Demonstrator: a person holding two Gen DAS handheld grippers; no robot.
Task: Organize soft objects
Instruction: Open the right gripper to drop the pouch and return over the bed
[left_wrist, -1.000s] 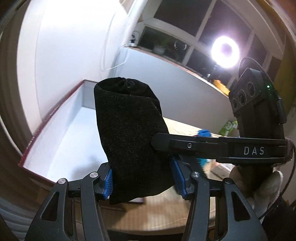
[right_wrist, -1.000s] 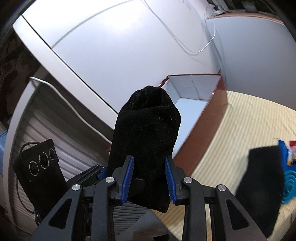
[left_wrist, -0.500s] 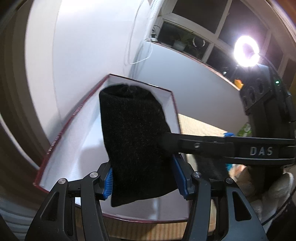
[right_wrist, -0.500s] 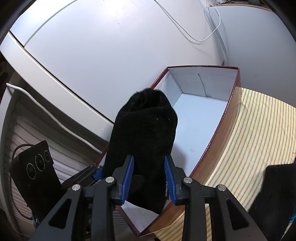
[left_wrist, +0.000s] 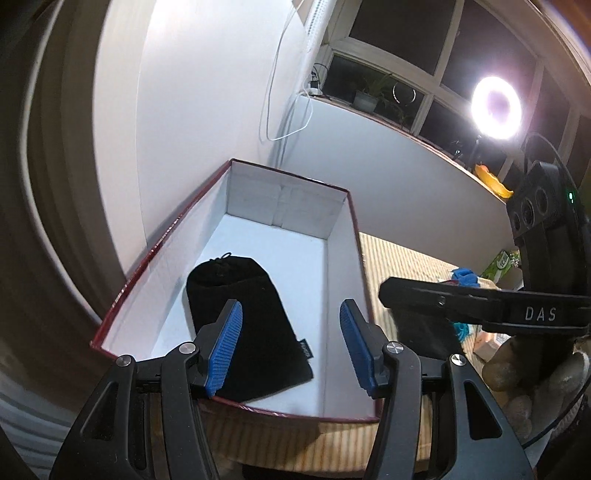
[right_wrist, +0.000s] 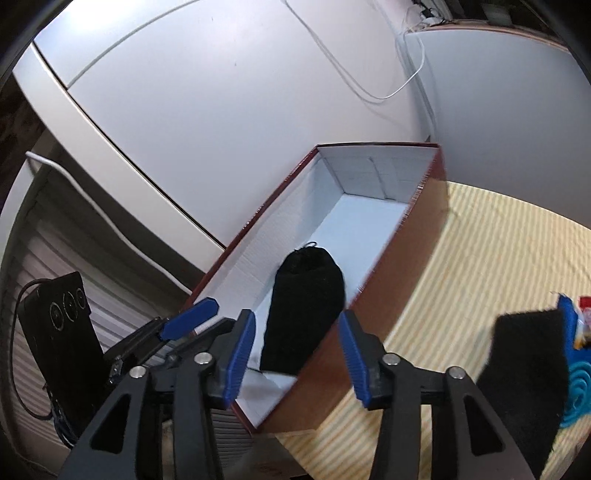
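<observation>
Landmark: a long open cardboard box (left_wrist: 354, 236), dark red outside and white inside, is seen standing on a surface covered with a yellow-striped woven mat (right_wrist: 491, 251), against a white wall (right_wrist: 221, 92).
Task thing: a black velvet drawstring pouch (left_wrist: 247, 325) is seen lying flat on the white floor of the box, in its near half, with the gathered drawstring end turned toward the far end wall; a small label is sewn on its near right edge.
Left hand-held gripper (left_wrist: 290, 347): held above the near end of the box; the blue ribbed pads are spread wide and nothing is gripped between them.
Right hand-held gripper (right_wrist: 297, 356): held over the near right corner of the box; the pads are likewise spread apart, with nothing gripped.
Other soft things: a second black fabric piece (right_wrist: 524, 373) lies on the mat, right of the box, with a turquoise blue item (right_wrist: 576, 387) touching its right edge.
Background: a lit ring lamp (left_wrist: 496, 108) is seen beyond the box, before dark windows.
</observation>
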